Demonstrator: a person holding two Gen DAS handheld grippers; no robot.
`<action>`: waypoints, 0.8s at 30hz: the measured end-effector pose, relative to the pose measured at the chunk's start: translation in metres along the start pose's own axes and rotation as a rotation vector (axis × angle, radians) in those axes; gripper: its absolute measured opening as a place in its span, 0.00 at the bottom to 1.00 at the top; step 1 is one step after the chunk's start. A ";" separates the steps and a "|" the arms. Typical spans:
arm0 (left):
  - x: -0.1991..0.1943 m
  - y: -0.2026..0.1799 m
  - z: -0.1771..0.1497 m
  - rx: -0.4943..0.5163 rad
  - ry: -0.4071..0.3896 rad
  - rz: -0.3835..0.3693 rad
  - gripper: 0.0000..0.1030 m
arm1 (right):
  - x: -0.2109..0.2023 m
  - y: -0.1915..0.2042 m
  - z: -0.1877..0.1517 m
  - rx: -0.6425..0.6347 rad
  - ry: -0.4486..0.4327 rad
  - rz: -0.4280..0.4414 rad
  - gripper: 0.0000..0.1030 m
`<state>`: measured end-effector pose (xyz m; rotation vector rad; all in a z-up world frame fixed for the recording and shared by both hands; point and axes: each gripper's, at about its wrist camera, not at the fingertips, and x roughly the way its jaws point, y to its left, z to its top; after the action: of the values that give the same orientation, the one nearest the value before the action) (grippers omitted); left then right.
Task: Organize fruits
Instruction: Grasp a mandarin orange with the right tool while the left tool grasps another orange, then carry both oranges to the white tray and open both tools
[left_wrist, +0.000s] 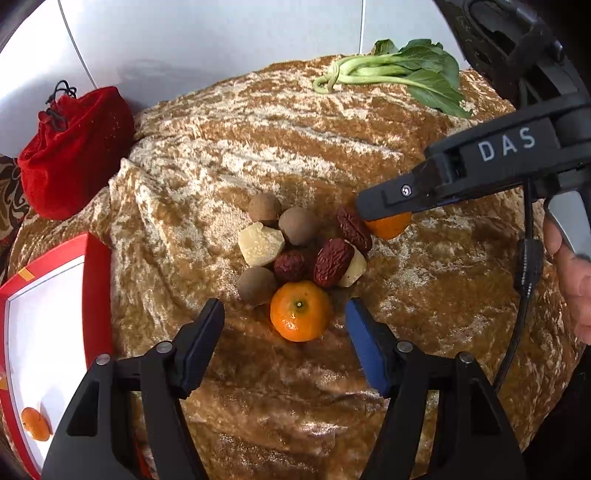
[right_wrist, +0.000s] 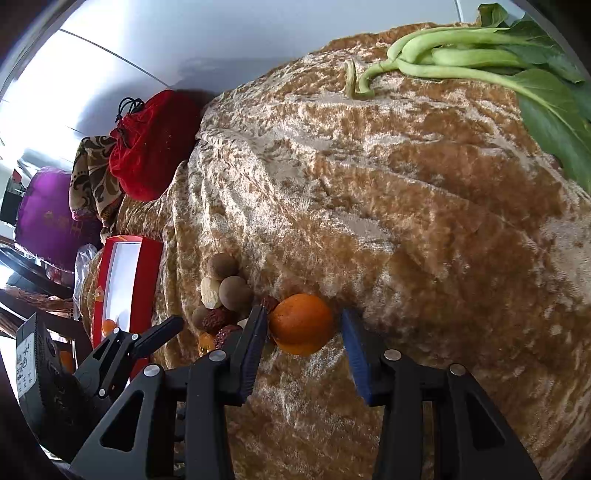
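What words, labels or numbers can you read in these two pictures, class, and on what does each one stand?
"DAS": white letters on the black body of the right gripper, seen from the left wrist view.
White label on the black housing behind the left gripper, right wrist view: printed marks, too small and blurred to read.
Purple cushion: faint gold marks, not readable.
Nothing else carries text.

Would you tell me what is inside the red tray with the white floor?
In the left wrist view, the red tray holds one tangerine on its white floor. The left gripper covers the tray's near corner, and its far left side is out of frame.
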<state>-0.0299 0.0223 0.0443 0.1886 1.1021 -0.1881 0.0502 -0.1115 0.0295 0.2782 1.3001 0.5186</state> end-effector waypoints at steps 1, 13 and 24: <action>0.003 0.001 0.000 -0.003 0.008 -0.006 0.66 | 0.001 0.000 0.000 0.001 0.000 -0.001 0.43; 0.010 0.013 -0.001 -0.022 -0.002 -0.048 0.48 | 0.006 0.001 0.000 0.007 0.021 0.029 0.36; -0.017 0.016 -0.007 -0.039 -0.038 -0.035 0.31 | -0.019 0.008 -0.005 0.008 -0.021 0.095 0.36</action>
<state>-0.0392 0.0403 0.0572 0.1305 1.0712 -0.2004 0.0399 -0.1148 0.0482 0.3524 1.2731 0.5896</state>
